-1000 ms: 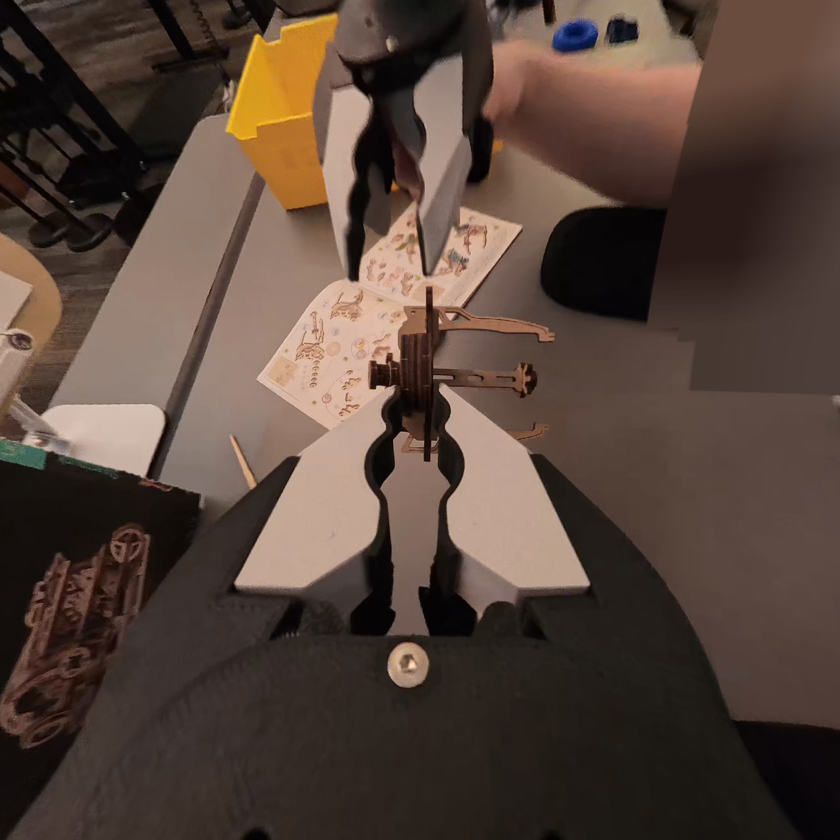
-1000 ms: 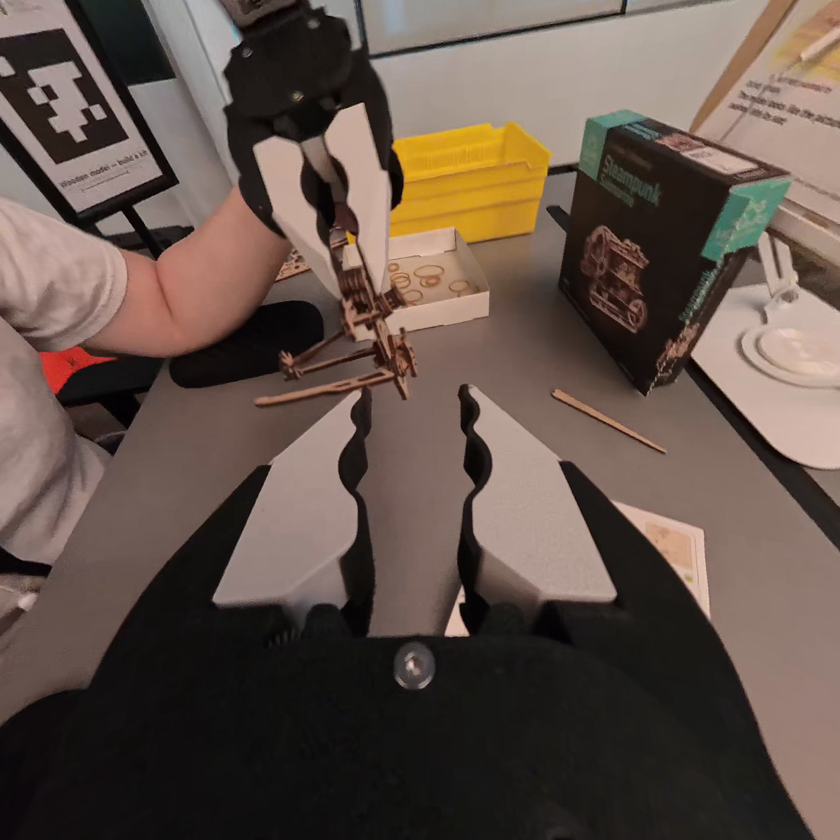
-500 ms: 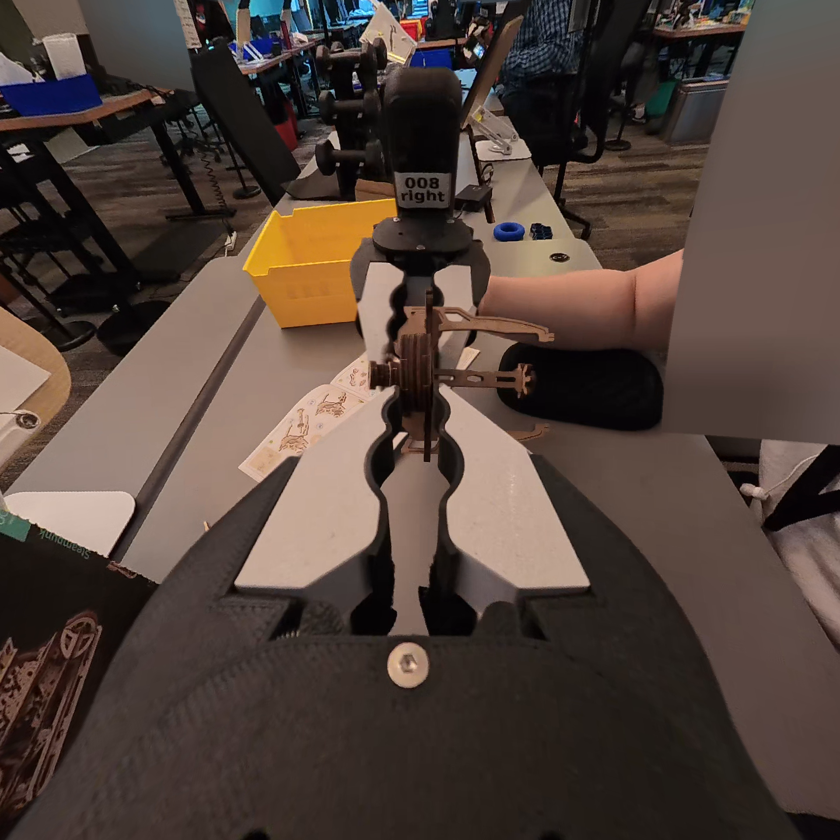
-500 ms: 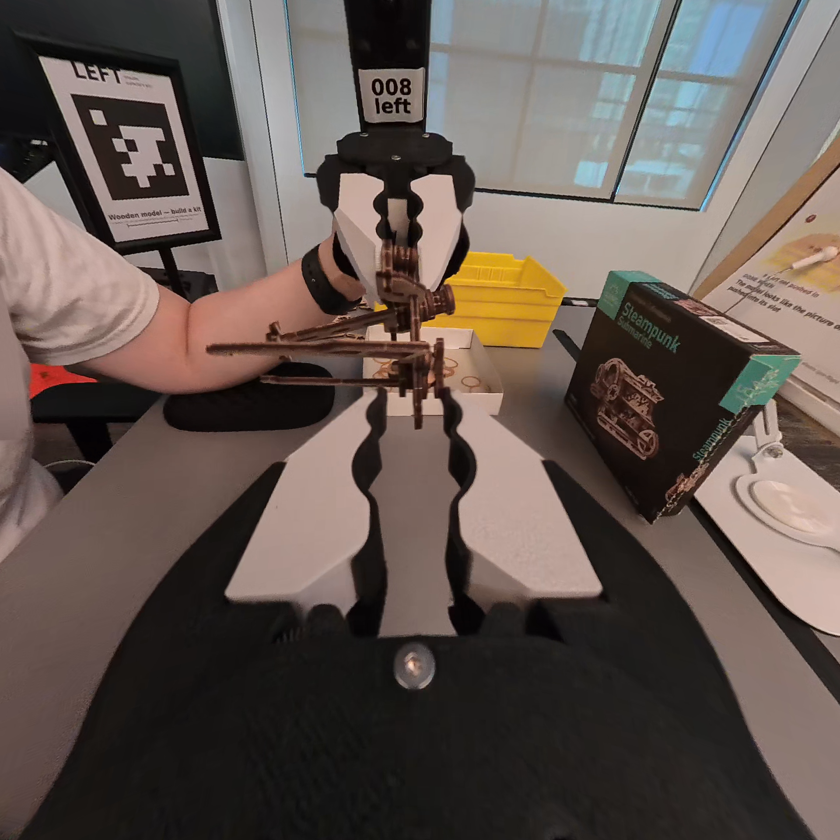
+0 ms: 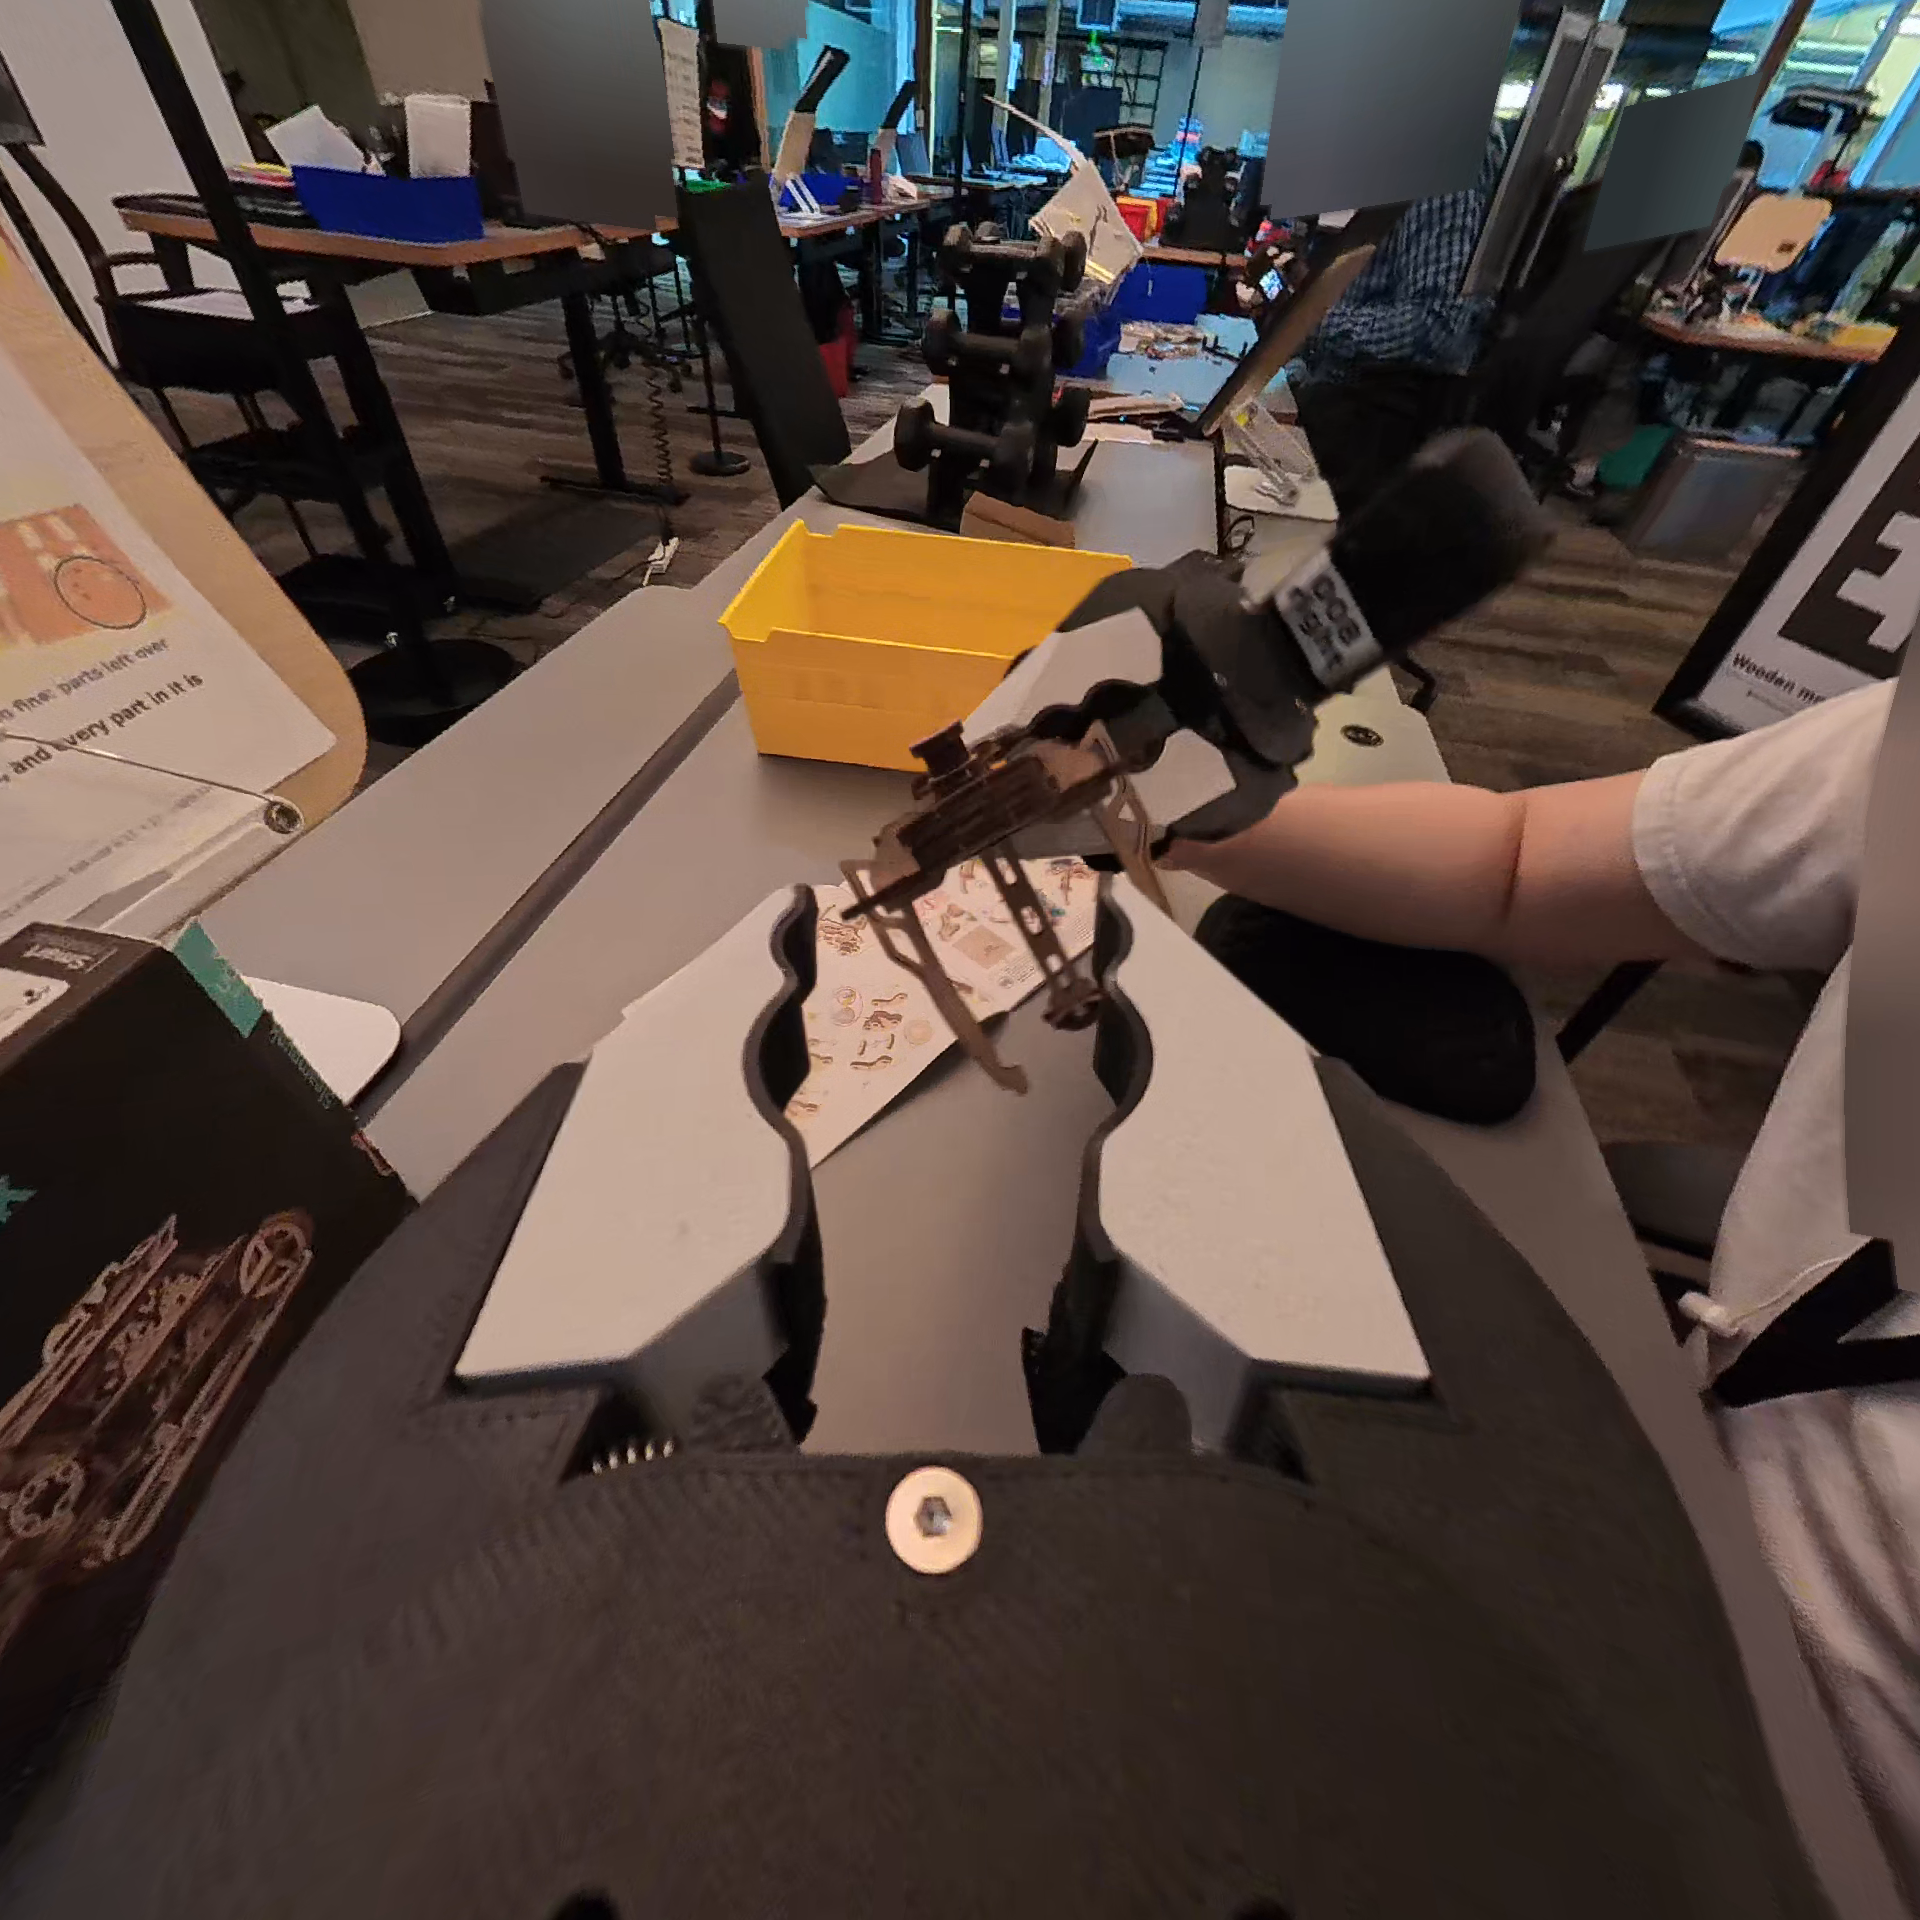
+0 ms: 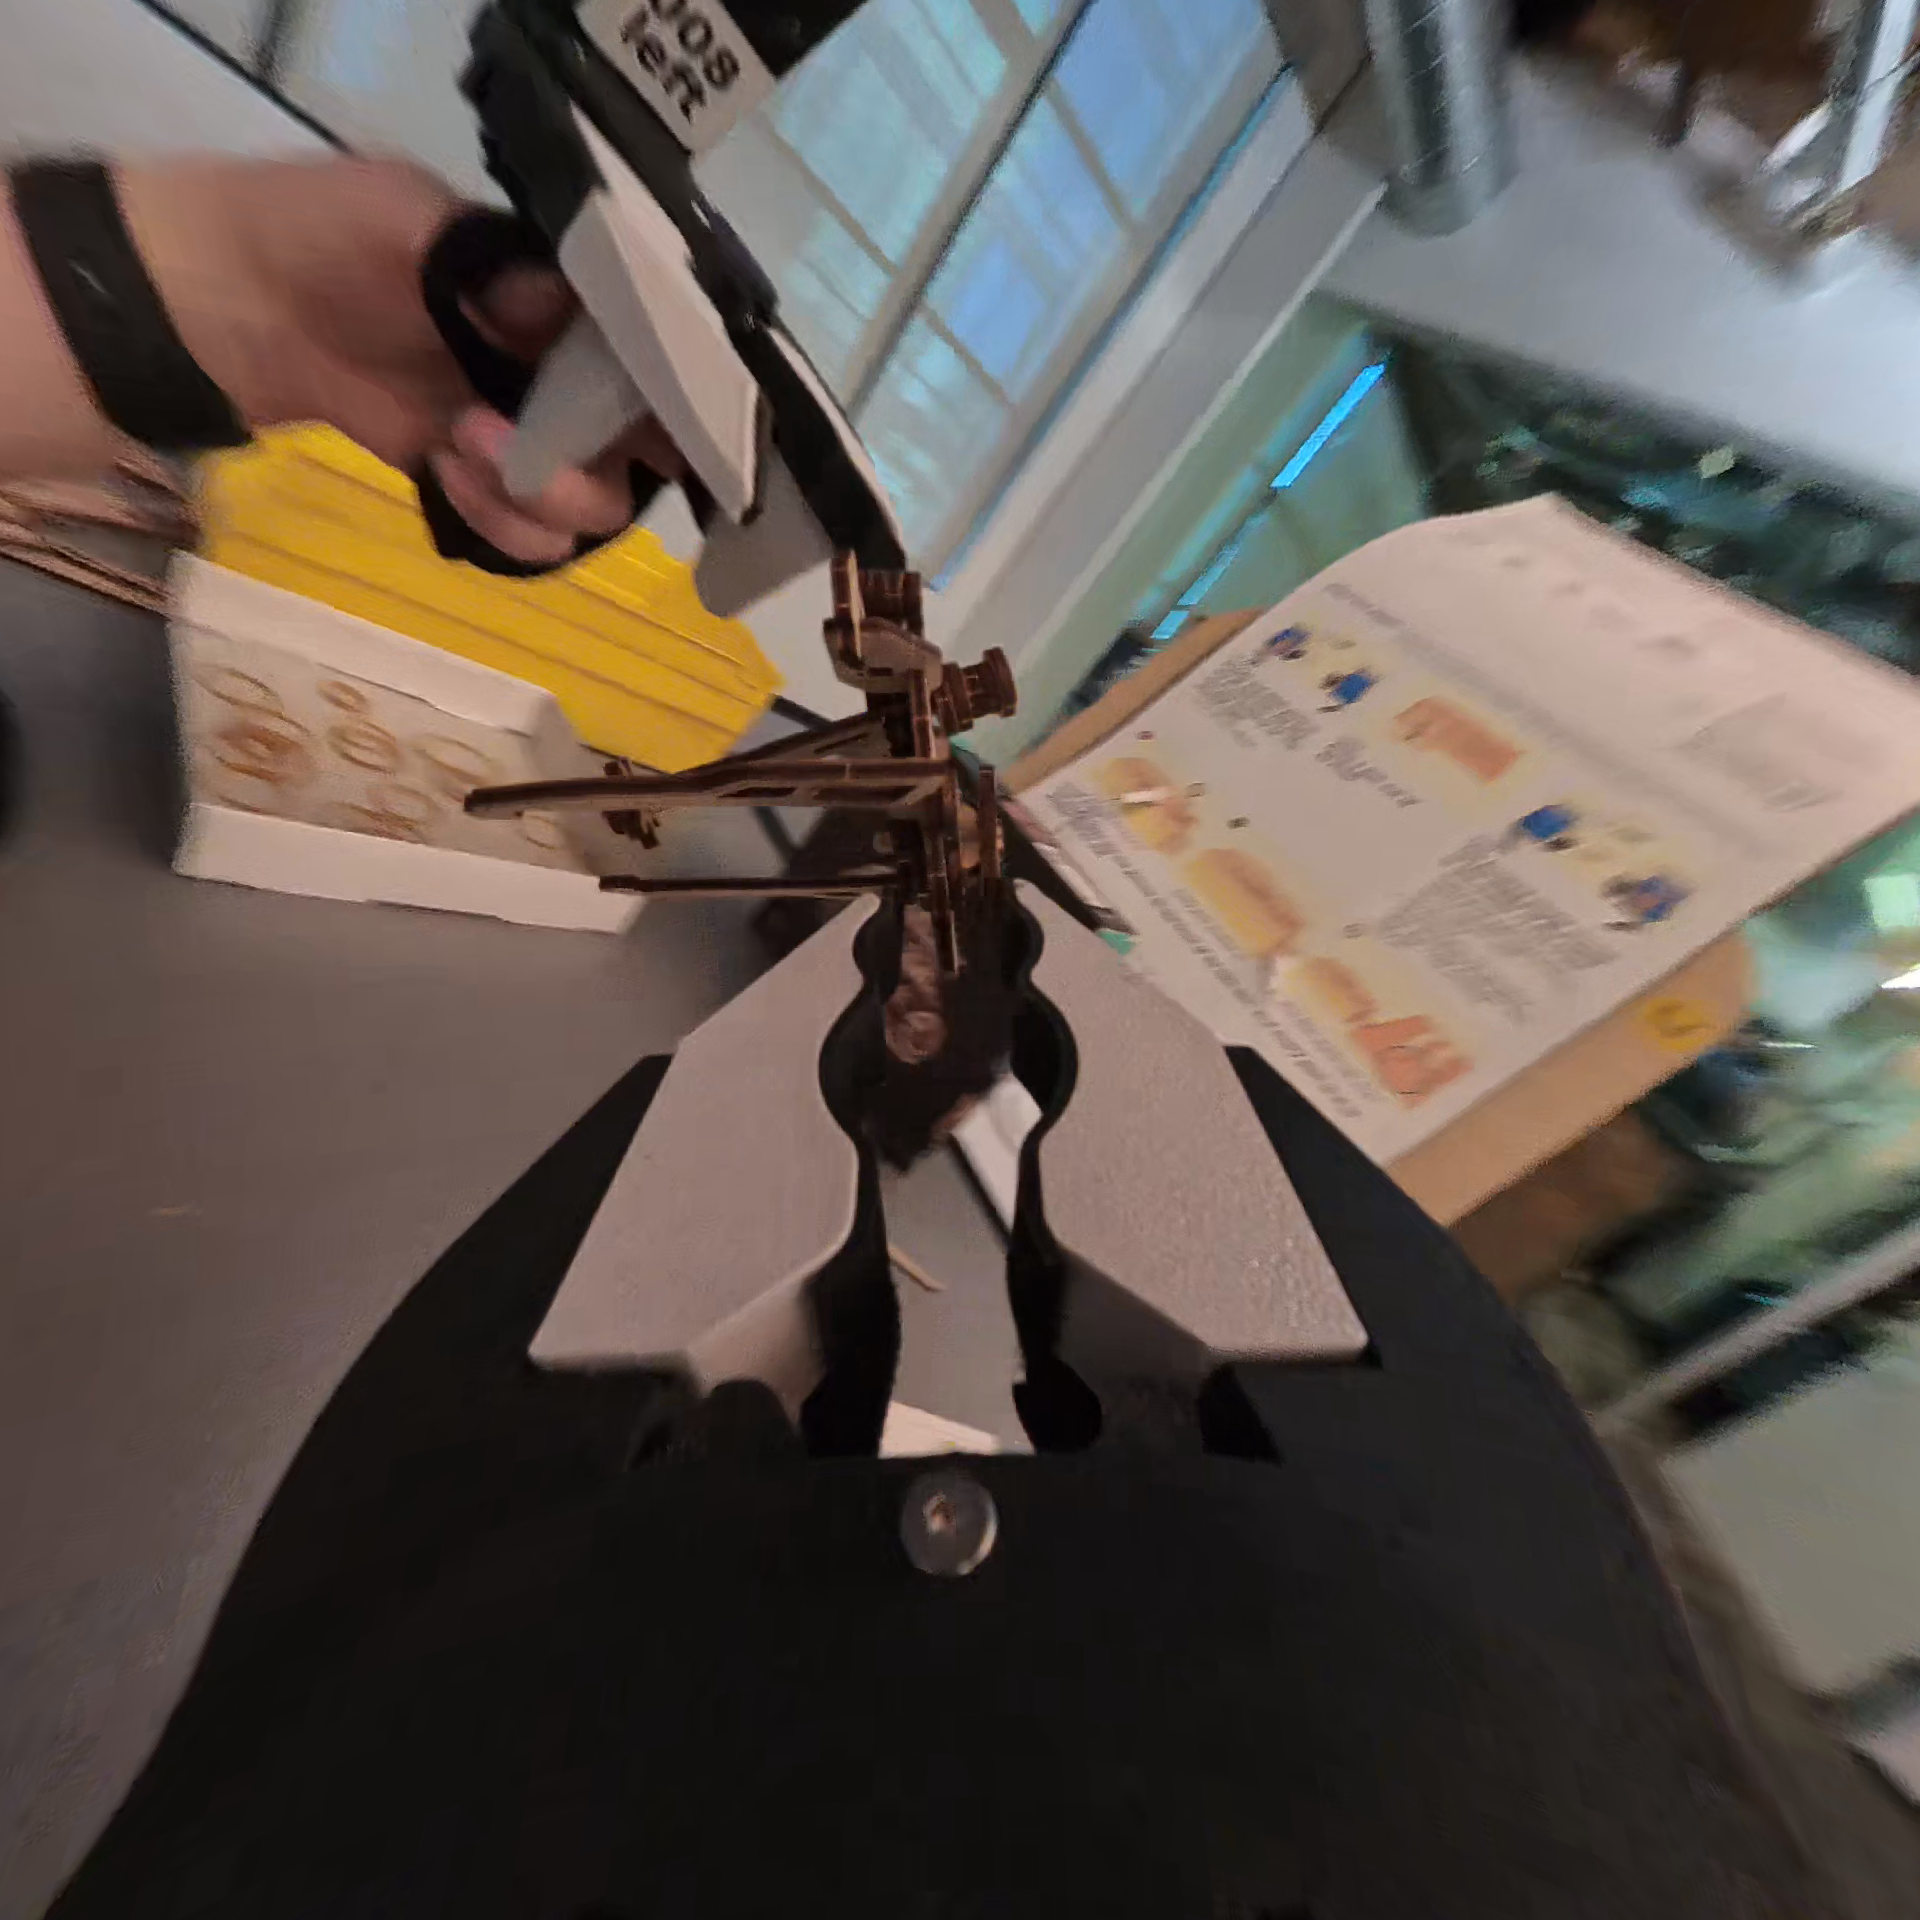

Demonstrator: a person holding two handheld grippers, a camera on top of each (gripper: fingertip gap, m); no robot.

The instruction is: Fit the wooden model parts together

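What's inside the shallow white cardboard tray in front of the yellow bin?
Loose flat wooden rings lie scattered on the floor of the shallow white cardboard tray. The brown wooden model assembly covers its right end; contents there are hidden, and blur prevents a count.

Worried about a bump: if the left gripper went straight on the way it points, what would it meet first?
Most likely the wooden model, clamped in the right gripper: its struts hang just ahead of the open left gripper. Depth is unclear; past it lies the instruction sheet.
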